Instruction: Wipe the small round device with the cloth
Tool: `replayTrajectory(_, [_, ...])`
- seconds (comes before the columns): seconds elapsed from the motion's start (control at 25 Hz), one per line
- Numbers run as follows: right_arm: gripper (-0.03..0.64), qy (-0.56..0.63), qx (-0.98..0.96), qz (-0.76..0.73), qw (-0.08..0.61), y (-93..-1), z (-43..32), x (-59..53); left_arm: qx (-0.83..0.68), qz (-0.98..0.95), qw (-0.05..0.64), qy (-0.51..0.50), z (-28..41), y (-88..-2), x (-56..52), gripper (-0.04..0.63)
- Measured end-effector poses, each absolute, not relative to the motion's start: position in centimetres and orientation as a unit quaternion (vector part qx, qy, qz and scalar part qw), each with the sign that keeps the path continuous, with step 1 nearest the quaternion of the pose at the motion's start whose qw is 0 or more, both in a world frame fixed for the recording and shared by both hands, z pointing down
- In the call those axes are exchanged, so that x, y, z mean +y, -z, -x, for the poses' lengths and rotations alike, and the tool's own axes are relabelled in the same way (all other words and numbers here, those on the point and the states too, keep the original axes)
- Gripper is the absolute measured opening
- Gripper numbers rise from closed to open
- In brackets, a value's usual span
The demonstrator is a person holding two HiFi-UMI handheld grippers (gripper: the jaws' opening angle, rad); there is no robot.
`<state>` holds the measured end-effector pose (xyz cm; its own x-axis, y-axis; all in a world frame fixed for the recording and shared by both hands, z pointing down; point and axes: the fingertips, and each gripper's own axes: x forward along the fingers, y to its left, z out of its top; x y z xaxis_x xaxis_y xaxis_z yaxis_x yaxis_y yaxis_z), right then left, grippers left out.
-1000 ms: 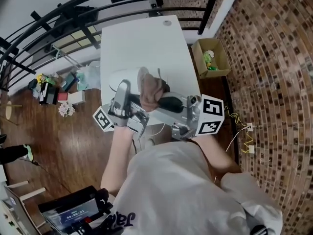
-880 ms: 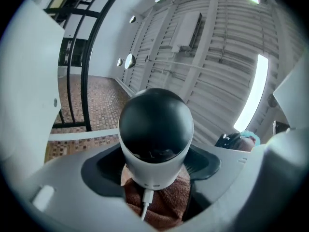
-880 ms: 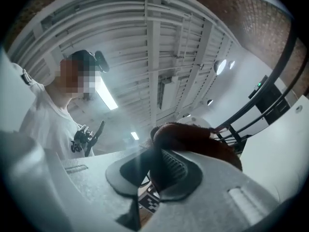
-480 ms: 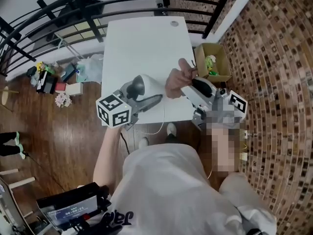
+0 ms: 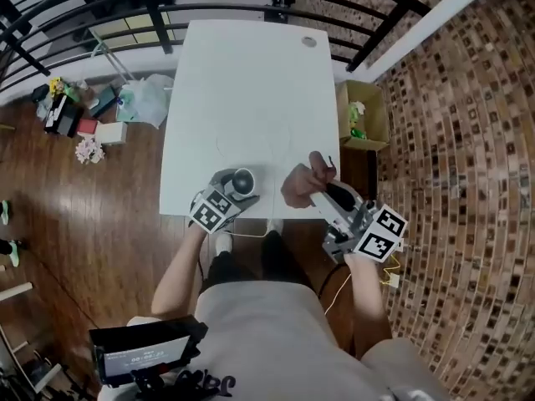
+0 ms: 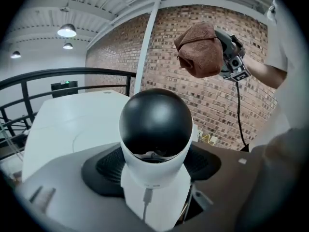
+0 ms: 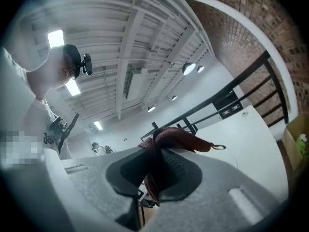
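Left gripper [image 5: 227,195] clamps a small round white device [image 6: 155,129] with glossy black dome; at its 3 o'clock, right gripper [image 7: 155,178] pinches a bunched brown cloth [image 7: 176,139].

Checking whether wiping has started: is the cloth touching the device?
No: the cloth is up in the air, clear of the device, with brick wall showing between them.
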<state>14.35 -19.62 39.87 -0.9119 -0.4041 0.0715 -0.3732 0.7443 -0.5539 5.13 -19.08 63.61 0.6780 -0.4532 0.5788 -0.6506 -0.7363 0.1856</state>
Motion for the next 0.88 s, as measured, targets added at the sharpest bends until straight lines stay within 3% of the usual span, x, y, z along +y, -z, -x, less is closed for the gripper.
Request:
replayTrajectory(0.44, [0.035,0.296,0.935,0.184,-0.065,-45.8,-10.7,-22.1,-0.301,-0.905,0.125,-0.272,-5.7,-69.5,-19.4,0.395])
replayTrajectory(0.52, [0.035,0.279,0.943,0.155,-0.099,-46.1,-8.0,-24.0,-0.316,-0.904,0.138,-0.253,-5.0,-69.2,-19.3,0.488])
replayTrajectory(0.76, [0.035,0.213,0.899,-0.023,-0.382,-54.8,3.3,-26.8,-0.379,-0.888,0.164,-0.204,0.4,-67.2,-17.5,0.469])
replayTrajectory(0.88, [0.035,0.252,0.831,-0.102,-0.485,-60.9,6.4,-25.5,-0.418,-0.866,0.187,-0.198,4.1,-67.2,-16.3,0.469])
